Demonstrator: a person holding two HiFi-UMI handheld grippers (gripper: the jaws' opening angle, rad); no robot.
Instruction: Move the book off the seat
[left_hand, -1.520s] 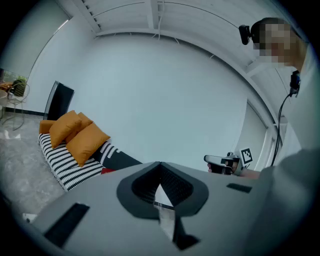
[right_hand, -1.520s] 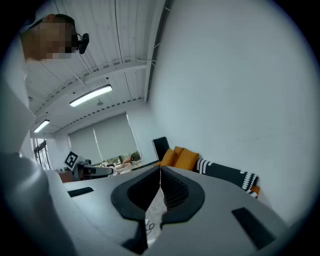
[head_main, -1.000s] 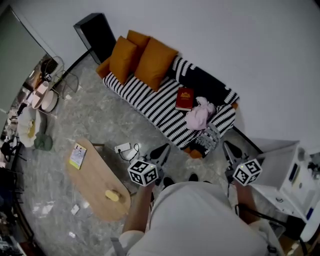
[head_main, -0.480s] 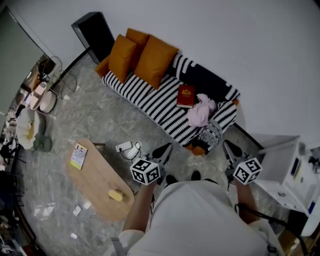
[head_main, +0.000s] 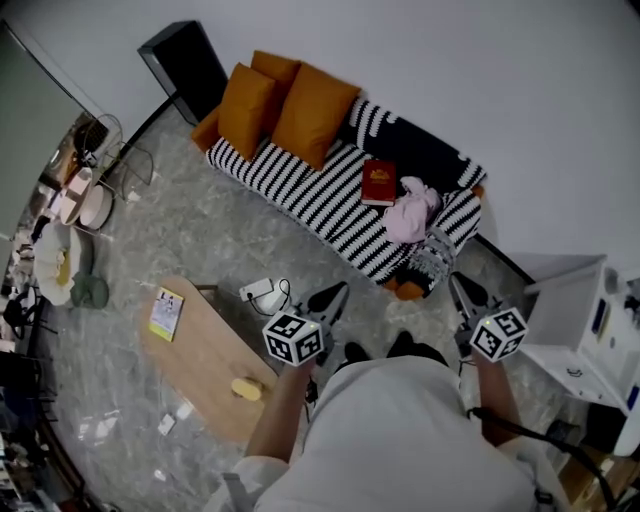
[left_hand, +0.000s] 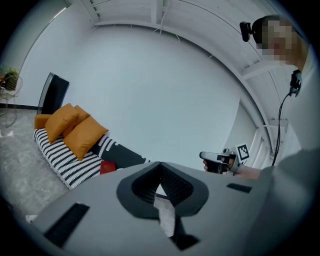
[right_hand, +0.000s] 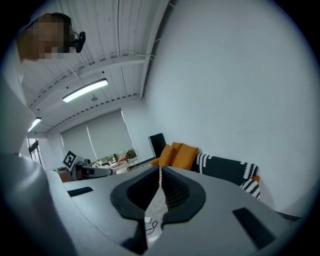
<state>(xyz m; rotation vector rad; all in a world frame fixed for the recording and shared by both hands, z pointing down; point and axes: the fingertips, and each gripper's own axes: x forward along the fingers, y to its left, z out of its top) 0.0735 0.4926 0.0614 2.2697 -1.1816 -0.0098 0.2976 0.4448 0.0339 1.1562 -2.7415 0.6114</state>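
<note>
Out ahead of the person's chest, the left tool (head_main: 330, 296) and the right tool (head_main: 464, 291) are pointing side by side toward the sofa (head_main: 350, 250), each tipping a little below level. Both are sitting pressed together, pads meeting, nothing pinched. Each tool's own view is showing a closed seam with only room beyond it.

Judging: the hands are carrying them idle because the approach is not yet done, and there is no call to spread them out of reach of the target.

Bare floor (head_main: 220, 240) is lying between the tools and the sofa front, so both are well apart from the target.

Red book (head_main: 378, 183) is lying flat, cover up, on the striped seat (head_main: 310, 195), toward its right half in the head view. Pink cloth (head_main: 412, 215) is sitting just beside it on the right; touching or not, cannot tell. Orange cushions (head_main: 295, 110) are leaning at the left end, well clear.

The book's long axis is running from seat front toward the backrest (head_main: 420, 155), canted against the sofa's line, one short edge turning roughly toward the person.

Judging: that near edge is offering the easiest bite. Low wooden bench (head_main: 205, 360) is standing at the person's left, a likely set-down spot.
</note>
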